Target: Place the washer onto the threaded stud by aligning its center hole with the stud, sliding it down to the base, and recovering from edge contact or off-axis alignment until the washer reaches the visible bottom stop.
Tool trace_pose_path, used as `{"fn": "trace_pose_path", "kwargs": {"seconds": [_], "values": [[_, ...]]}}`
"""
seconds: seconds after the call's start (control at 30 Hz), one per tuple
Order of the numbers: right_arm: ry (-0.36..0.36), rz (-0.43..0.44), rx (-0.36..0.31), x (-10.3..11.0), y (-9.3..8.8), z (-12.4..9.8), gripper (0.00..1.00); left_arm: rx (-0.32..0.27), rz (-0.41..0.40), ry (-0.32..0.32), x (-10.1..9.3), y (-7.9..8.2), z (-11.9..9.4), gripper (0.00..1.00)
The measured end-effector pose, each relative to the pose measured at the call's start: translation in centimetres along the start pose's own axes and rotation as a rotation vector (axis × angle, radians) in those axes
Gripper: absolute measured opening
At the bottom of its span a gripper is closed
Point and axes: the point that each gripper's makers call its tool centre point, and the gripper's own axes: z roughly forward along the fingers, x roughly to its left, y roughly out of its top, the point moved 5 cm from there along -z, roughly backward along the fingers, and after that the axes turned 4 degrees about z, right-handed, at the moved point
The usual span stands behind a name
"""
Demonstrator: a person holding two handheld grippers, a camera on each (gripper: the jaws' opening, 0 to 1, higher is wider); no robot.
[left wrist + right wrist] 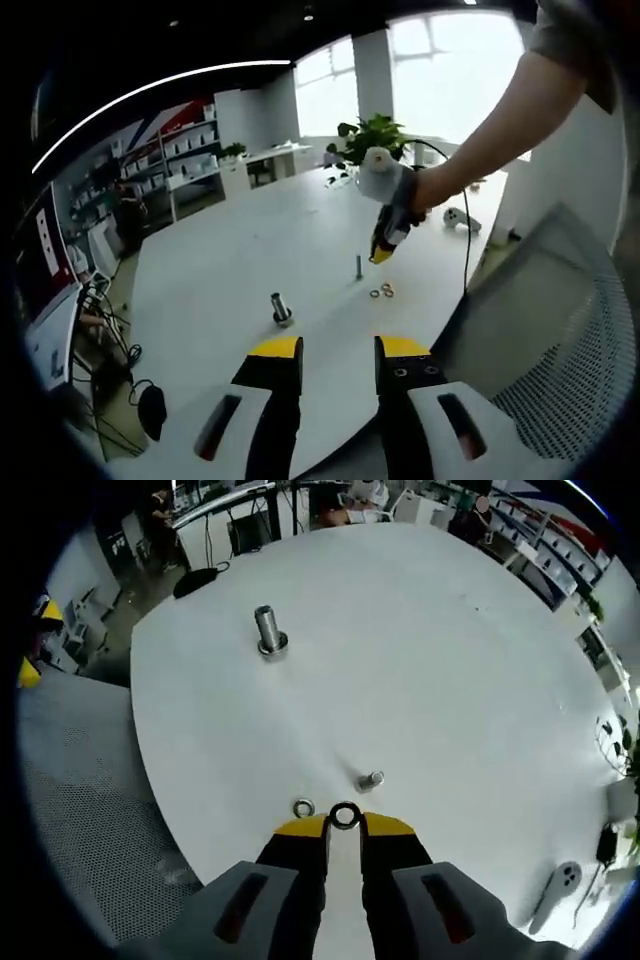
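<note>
Our right hand-held gripper (344,823) pinches the washer (345,816) by its edge, just beside the stud (371,779); a tilted washer could catch the threads. Left hand-held gripper (338,352) idles spread.

Two washers (345,816) on the table (450,680). One small threaded stud (371,780), one larger metal cylinder (267,630). Two grippers (345,828).

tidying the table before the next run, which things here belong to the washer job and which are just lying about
Job:
- washer, at the right gripper tips
- stud, small and upright, close ahead
- spare washer flat on the table

Lying about:
- big bolt, standing farther off
- plant
- white controller near the edge
- mesh chair
</note>
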Motion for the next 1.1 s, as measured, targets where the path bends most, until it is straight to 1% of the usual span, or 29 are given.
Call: {"fn": "trace_pose_path", "kwargs": {"seconds": [0.23,0.57,0.67,0.73,0.87,1.1], "values": [[-0.009,-0.001,-0.023,-0.4,0.7,-0.1,0.13,0.003,-0.001,0.002,0.0,0.0,0.0,0.27],[-0.022,-0.010,-0.036,-1.1,1.7,0.0,0.13,0.005,0.003,0.002,0.0,-0.1,0.0,0.27],[-0.023,-0.015,-0.030,-1.4,1.9,0.3,0.13,0.006,0.003,0.002,0.0,-0.1,0.0,0.27],[-0.017,-0.007,-0.022,-1.5,2.0,0.4,0.13,0.005,0.003,0.001,0.0,-0.1,0.0,0.27],[-0.016,-0.018,-0.016,-1.3,2.1,0.6,0.13,0.007,0.003,0.000,0.0,-0.1,0.0,0.27],[-0.020,-0.031,0.009,-1.5,1.7,0.9,0.13,0.004,0.004,0.002,0.0,-0.1,0.0,0.27]]}}
